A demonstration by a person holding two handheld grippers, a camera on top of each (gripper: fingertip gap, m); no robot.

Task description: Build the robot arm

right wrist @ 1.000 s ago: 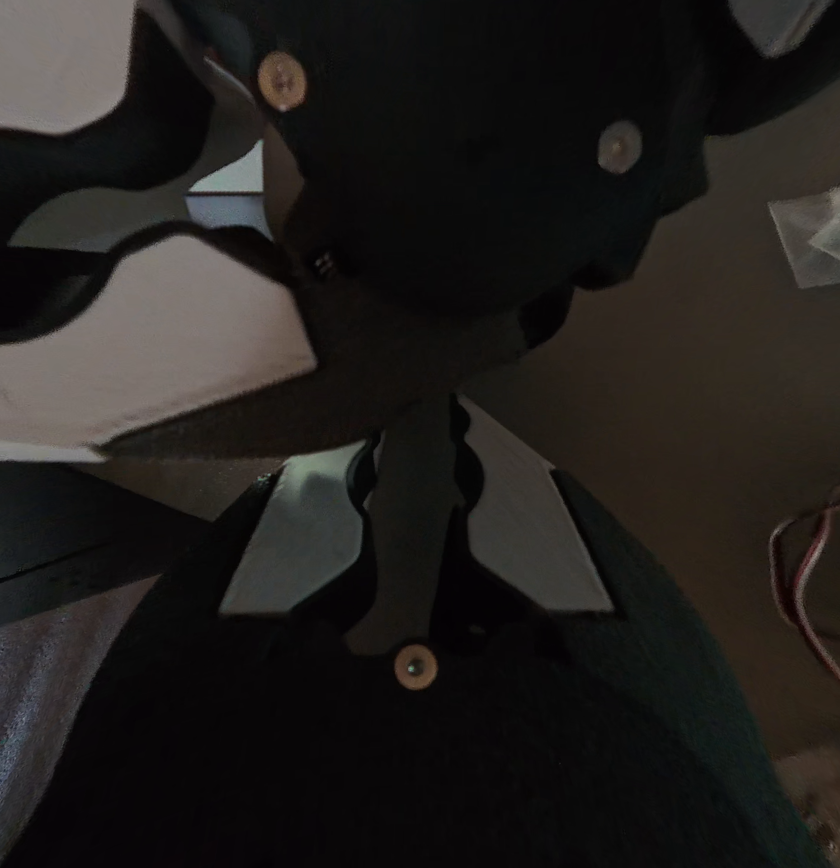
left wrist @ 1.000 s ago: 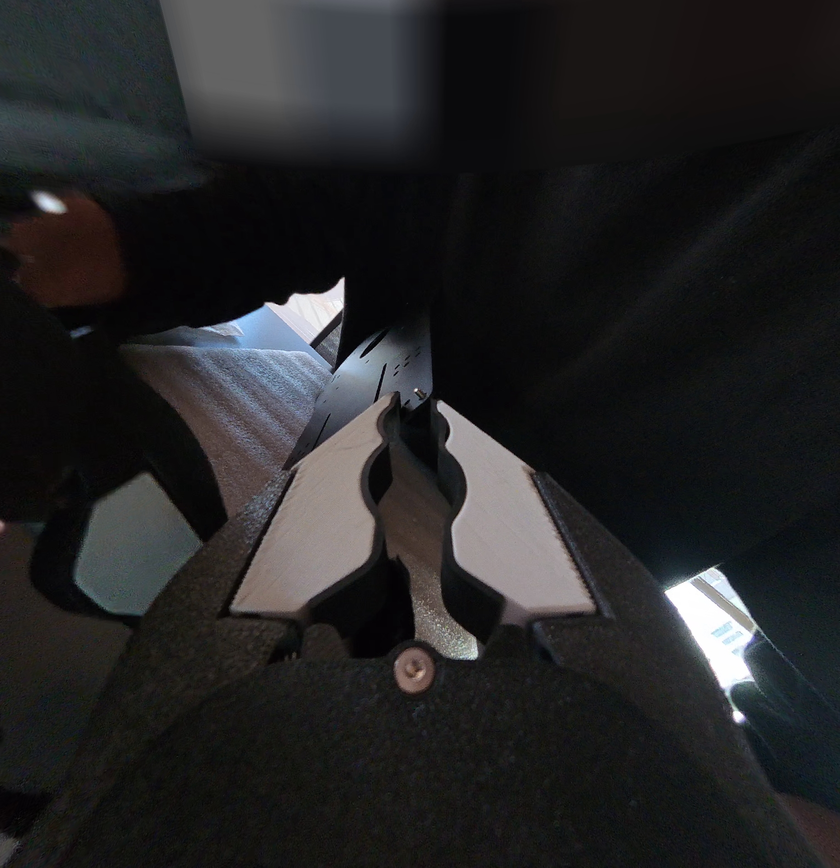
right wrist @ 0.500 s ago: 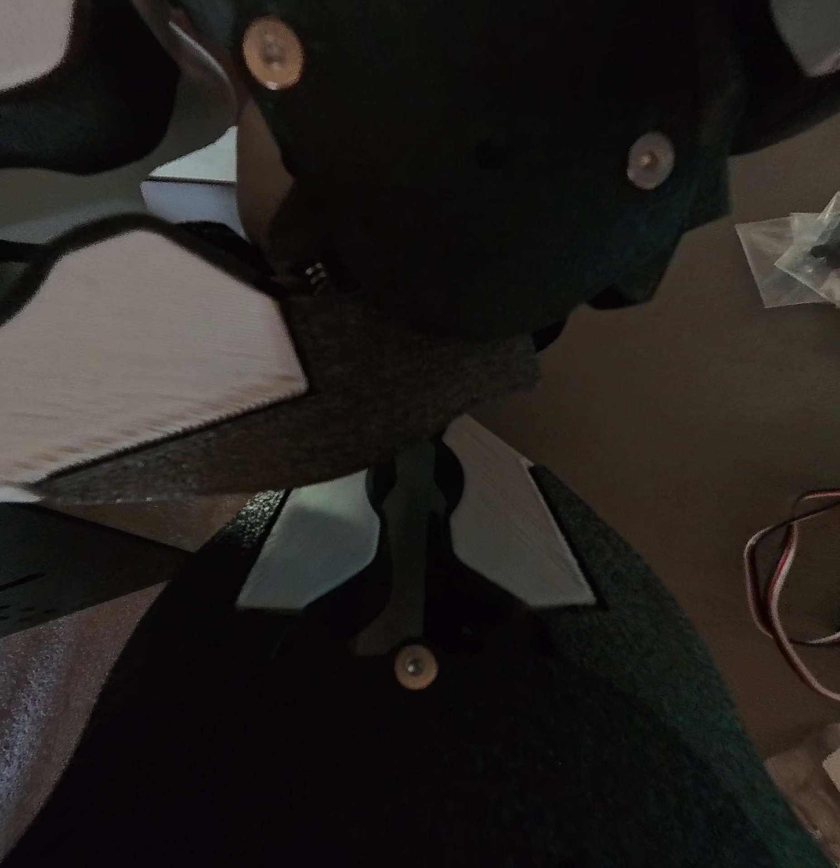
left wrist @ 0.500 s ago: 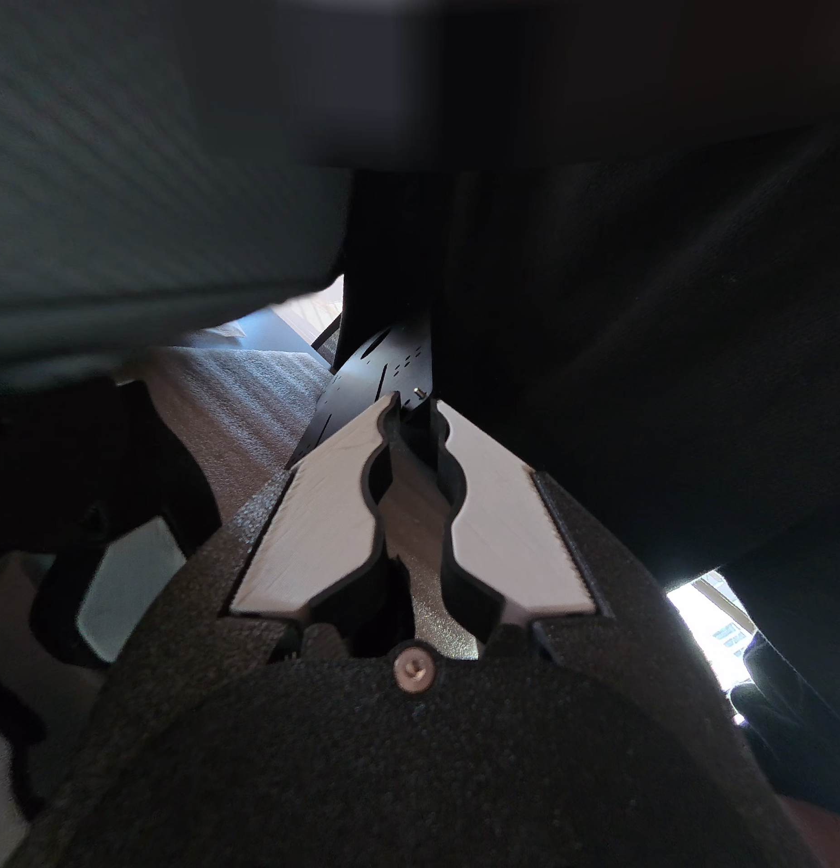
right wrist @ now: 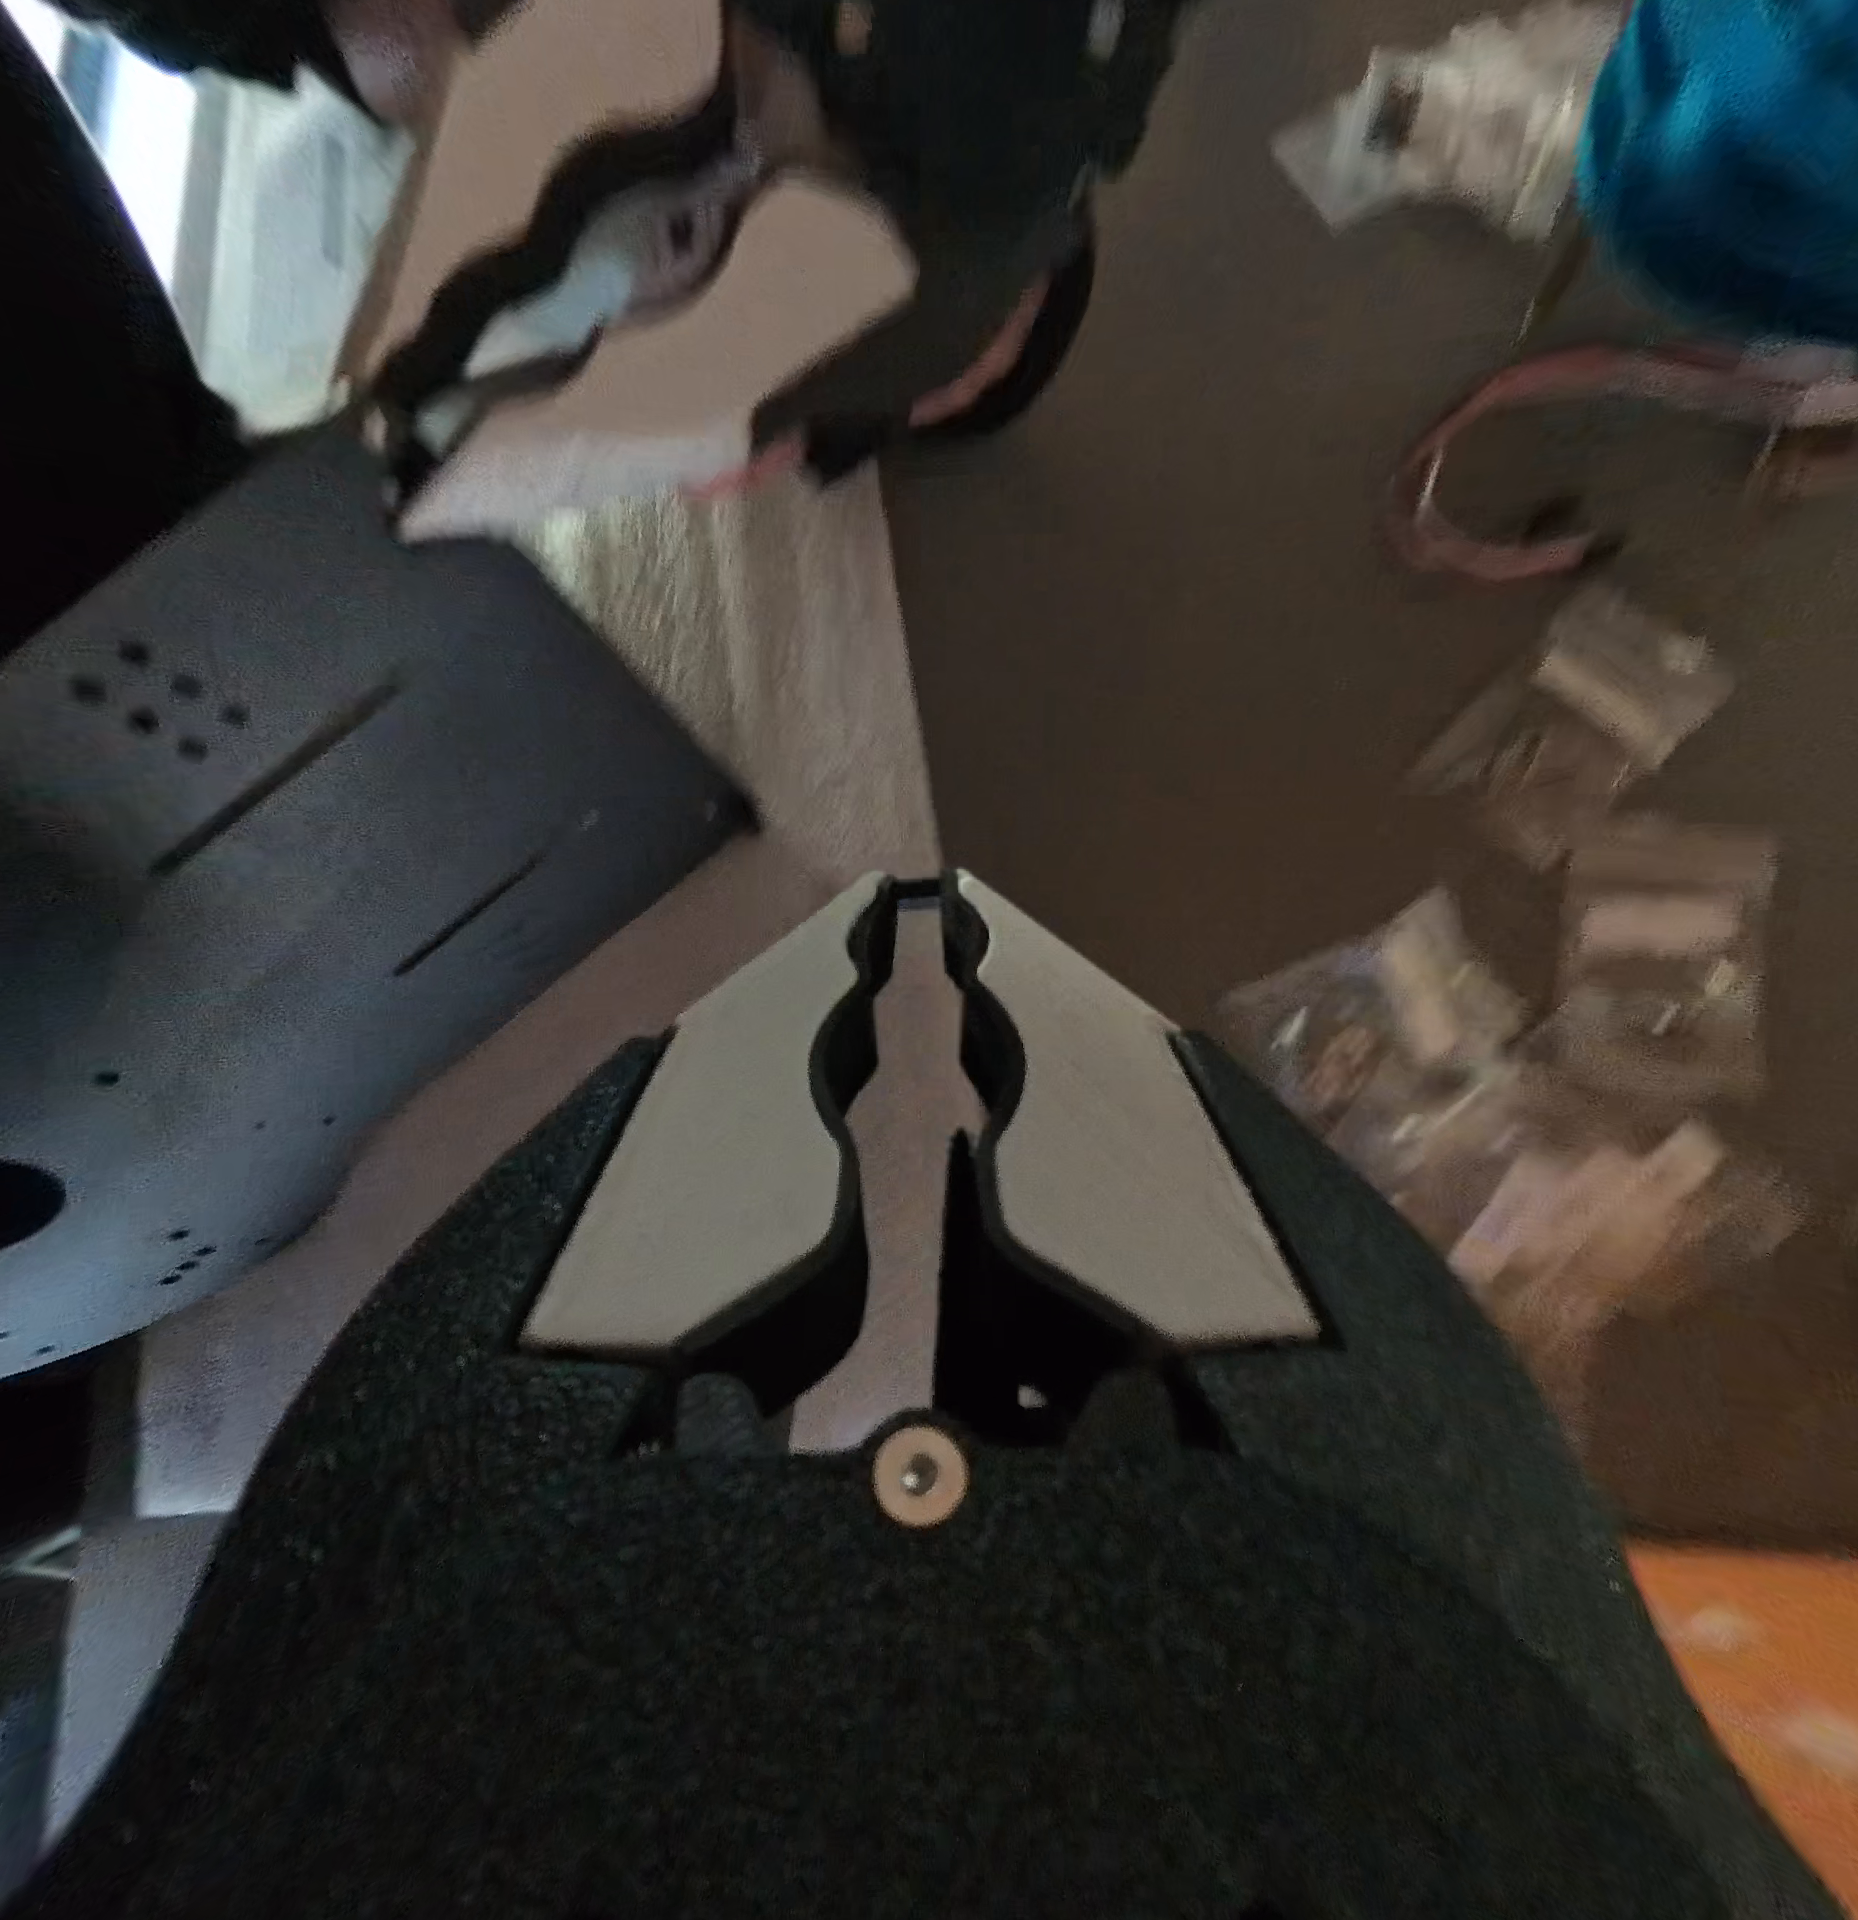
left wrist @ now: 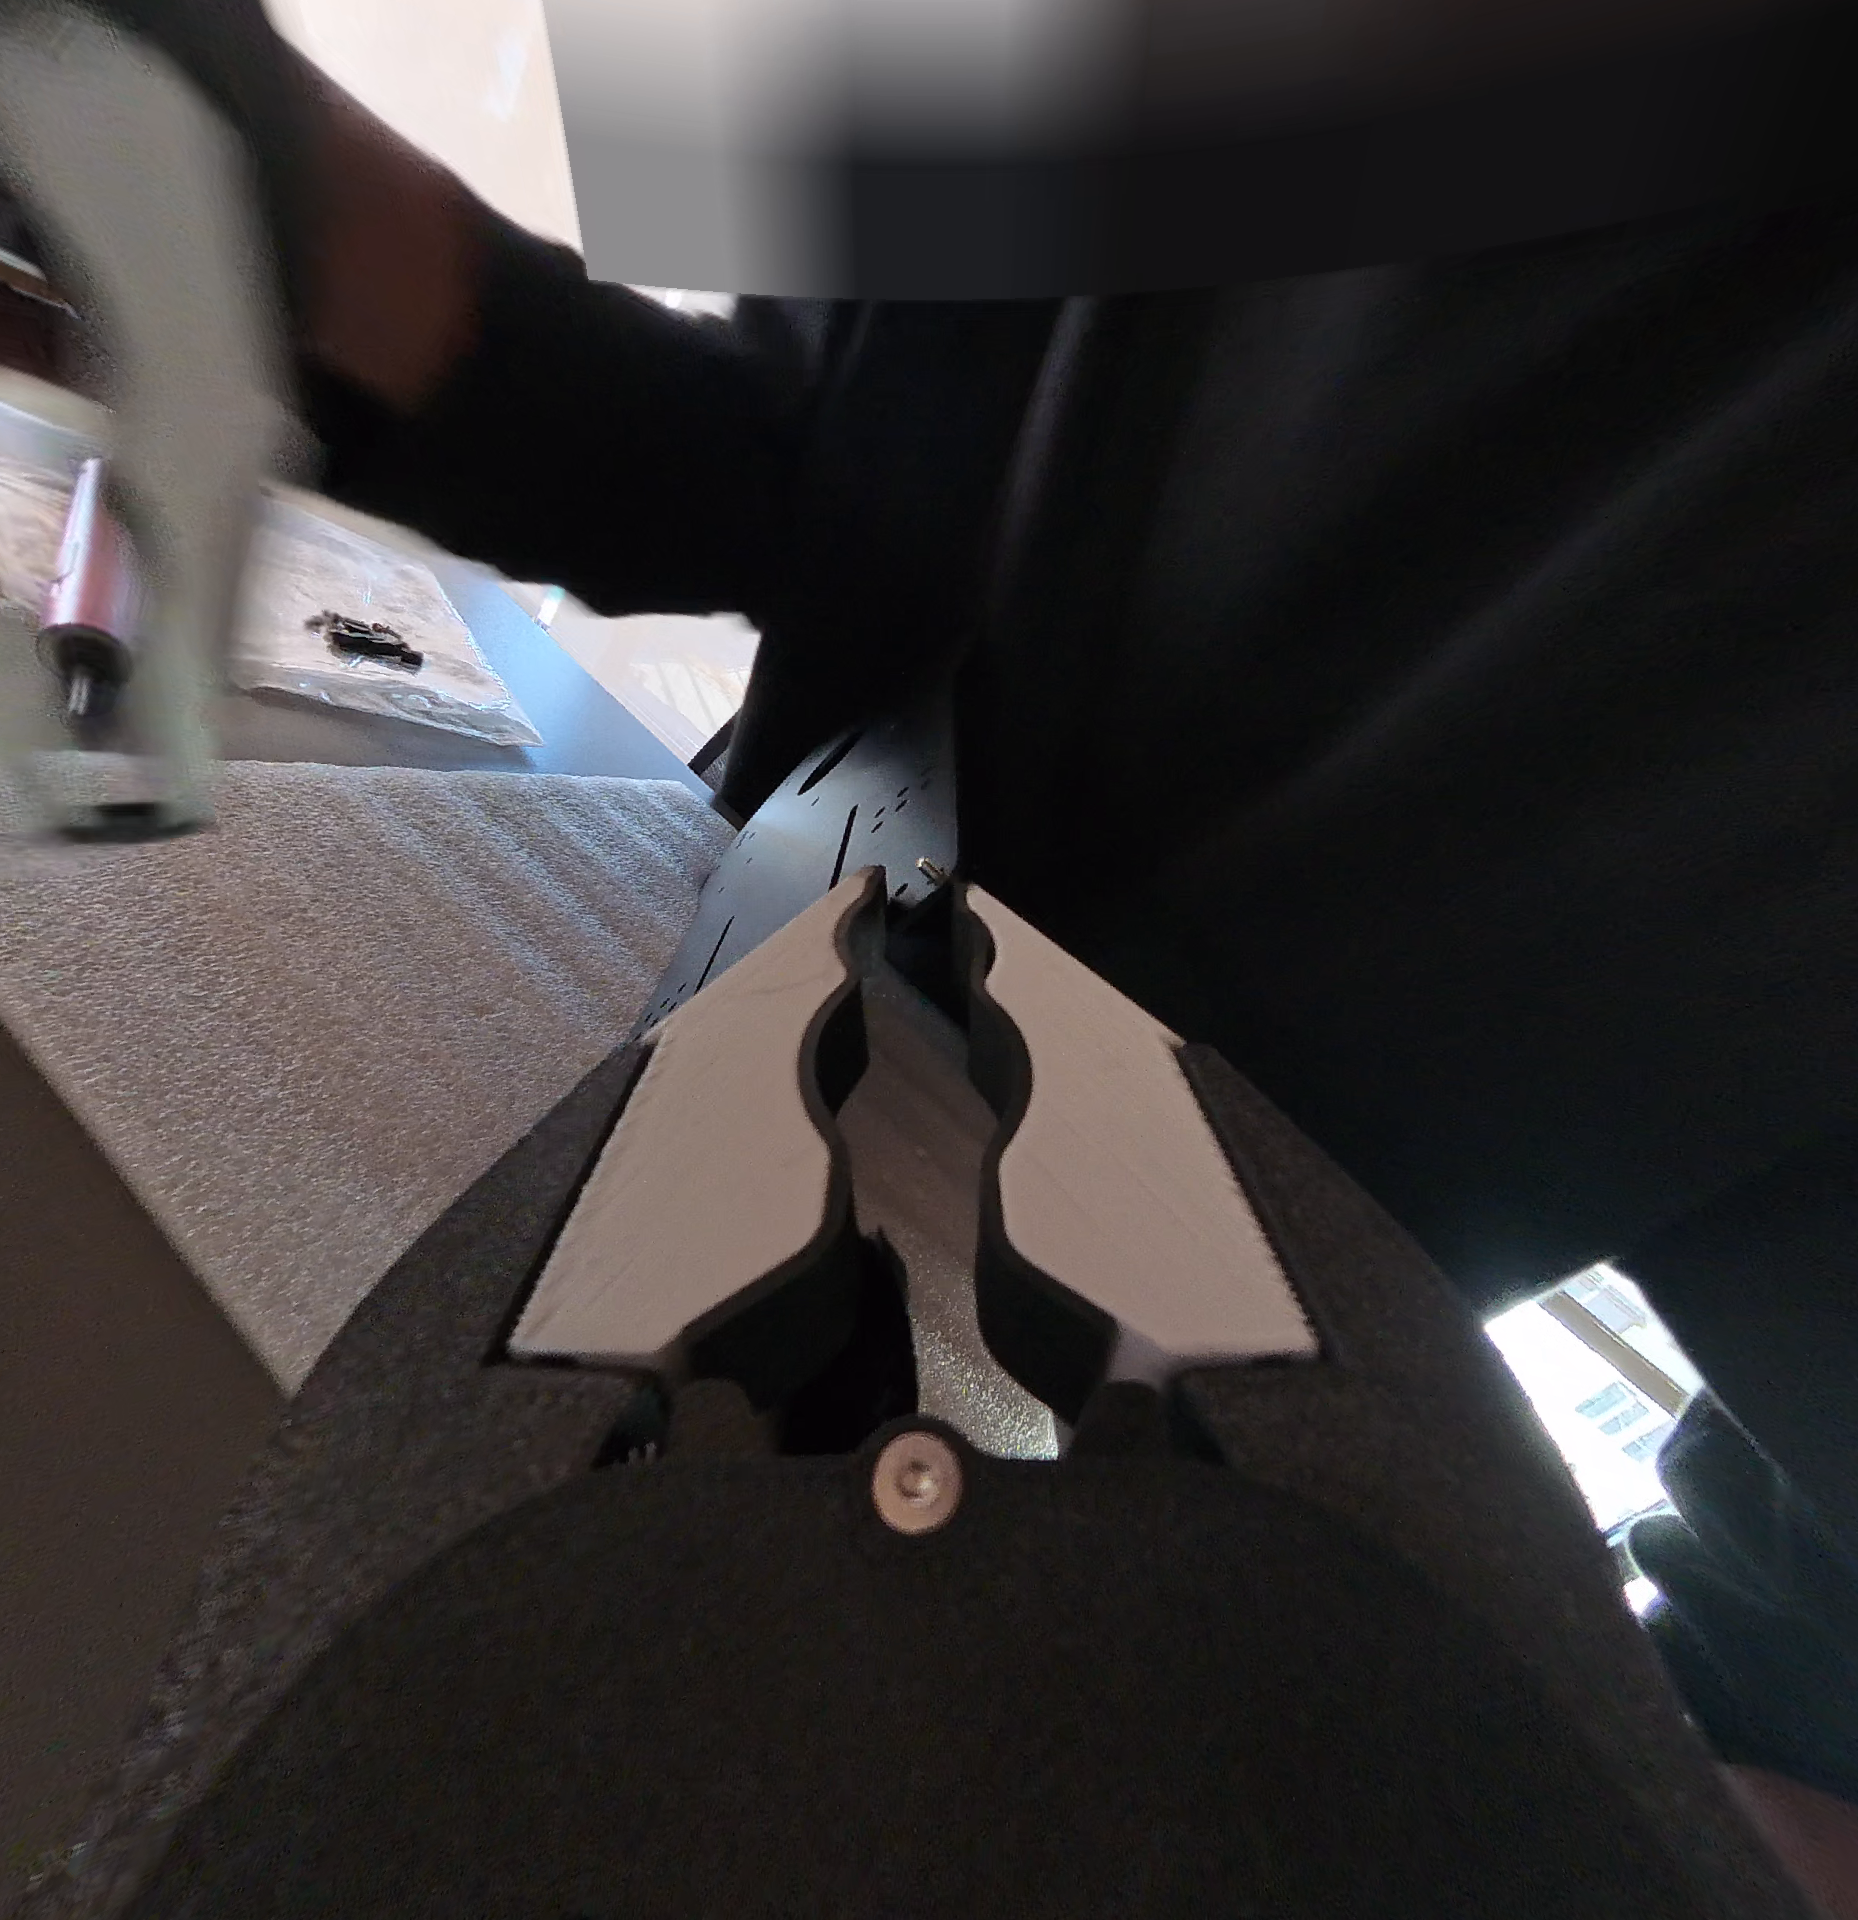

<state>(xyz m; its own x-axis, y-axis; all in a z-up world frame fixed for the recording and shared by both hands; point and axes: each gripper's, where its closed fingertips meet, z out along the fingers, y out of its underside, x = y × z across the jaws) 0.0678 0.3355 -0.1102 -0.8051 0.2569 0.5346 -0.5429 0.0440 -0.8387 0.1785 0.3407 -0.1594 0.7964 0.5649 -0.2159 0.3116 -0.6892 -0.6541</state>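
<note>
My left gripper (left wrist: 920, 894) is shut on the edge of a black metal plate (left wrist: 852, 821) with slots and small holes, held edge-on in front of a person's dark clothing. A small screw tip (left wrist: 931, 868) pokes out of the plate just past the fingertips. In the right wrist view the same plate (right wrist: 281, 831) fills the left side, with the blurred left gripper (right wrist: 395, 416) at its far edge. My right gripper (right wrist: 920, 883) is nearly closed on a small dark part at its tips, over the brown table (right wrist: 1164, 623). The right gripper also shows, blurred, at the upper left of the left wrist view (left wrist: 104, 416).
A white foam sheet (left wrist: 333, 935) lies under the plate. A clear bag of black screws (left wrist: 364, 634) and a red-handled tool (left wrist: 83, 582) lie beyond it. To the right sit bags of parts (right wrist: 1579, 935), red and white wires (right wrist: 1507, 488) and a blue object (right wrist: 1735, 156). Across from one pair of fingers to the other is roughly 12 centimeters. The blue object (right wrist: 1735, 156) lies around 20 centimeters away from my right fingertips.
My right gripper has pulled back from under the left gripper and swung away. The plate, foam sheet and table now show. The left gripper still holds the plate in the same place.
</note>
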